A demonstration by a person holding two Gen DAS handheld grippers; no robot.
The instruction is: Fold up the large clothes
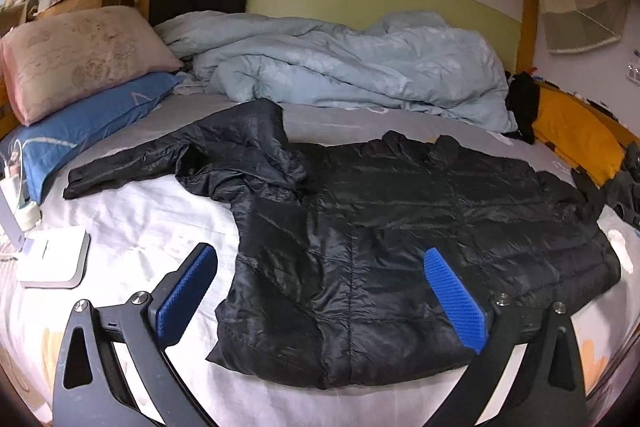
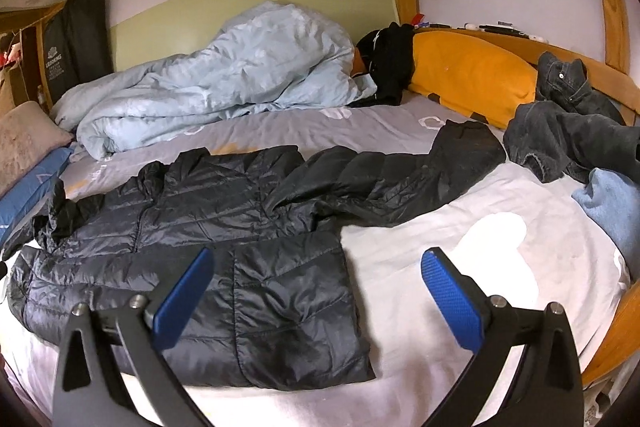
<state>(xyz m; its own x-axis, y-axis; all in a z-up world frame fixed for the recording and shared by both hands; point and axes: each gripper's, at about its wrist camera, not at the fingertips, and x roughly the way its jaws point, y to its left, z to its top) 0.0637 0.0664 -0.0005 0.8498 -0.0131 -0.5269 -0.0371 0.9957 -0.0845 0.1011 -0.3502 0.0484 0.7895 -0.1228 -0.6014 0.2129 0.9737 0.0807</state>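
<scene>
Left wrist view. I see the left gripper with both jaws spread wide; nothing is pinched between the blue pads. The jacket lies flat on the bed sheet, directly ahead of and beneath the jaws. The right pad overlaps the jacket body in the frame; the left pad sits over bare sheet just beside the hem. I cannot tell whether either pad touches the fabric. One sleeve extends to the left across the sheet, and the upper left part of the jacket is bunched. Behind the jacket lies a rumpled duvet. At the left, a pink pillow rests on a blue pillow. A white box sits on the sheet near the left edge.

Right wrist view. I see the right gripper with jaws likewise spread wide and nothing pinched. The left pad overlaps the jacket near its lower right corner; the right pad is over bare sheet. The other sleeve extends to the right, its cuff near dark jeans. An orange cushion leans against the wooden bed rail. The duvet lies behind the jacket.
</scene>
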